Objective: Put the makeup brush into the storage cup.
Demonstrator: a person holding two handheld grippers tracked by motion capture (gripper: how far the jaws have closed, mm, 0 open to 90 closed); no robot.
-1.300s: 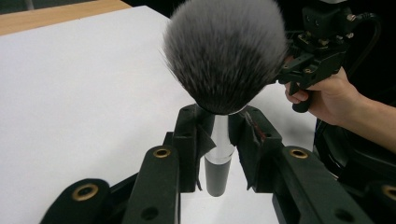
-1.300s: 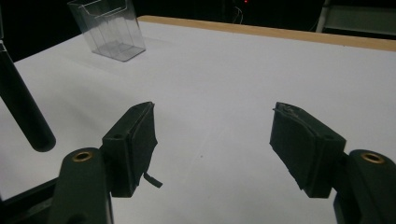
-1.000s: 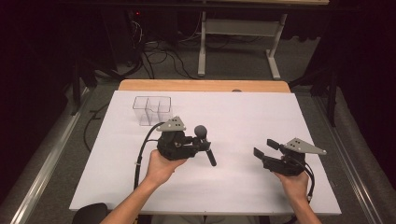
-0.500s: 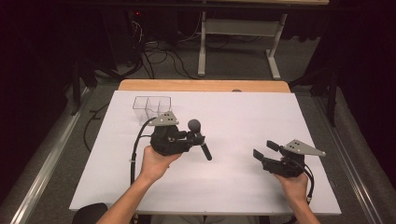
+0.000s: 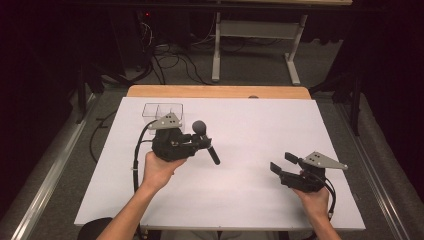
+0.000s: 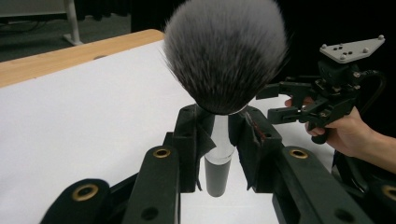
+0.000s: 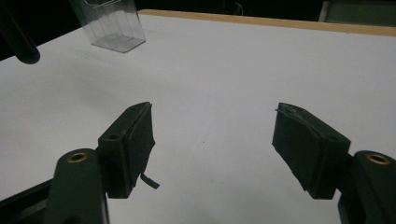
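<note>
High view: white matte tabletop (image 5: 240, 200) with a bare wooden strip along its far edge. Left tongs (image 5: 204, 142), black with a grey three-cornered plate, held in the left hand (image 5: 159, 169) above the left-centre of the sheet, clamped on a brush (image 5: 206, 141): round dark head, slim dark handle slanting down and right. Clear plastic box (image 5: 161, 111), square, with an inner divider, just behind the left tongs near the far-left corner. Right tongs (image 5: 281, 162), same make, held in the right hand (image 5: 312, 200) near the front right, well apart from the brush; jaws apart. Dark floor with cables and metal table legs beyond

Left gripper view: brush (image 6: 224, 56) upright between the black jaws; dense soft bristles, grey with pale tips, domed; clear neck, then a dark cylindrical handle hanging below the pads. Right tongs (image 6: 275, 100) and hand farther off, above the white sheet

Right gripper view: jaws wide apart, with worn, frayed black pads (image 7: 140, 140). Ribbed clear box (image 7: 112, 23) at far left; dark rounded end of the brush handle (image 7: 21, 46) at the left edge
</note>
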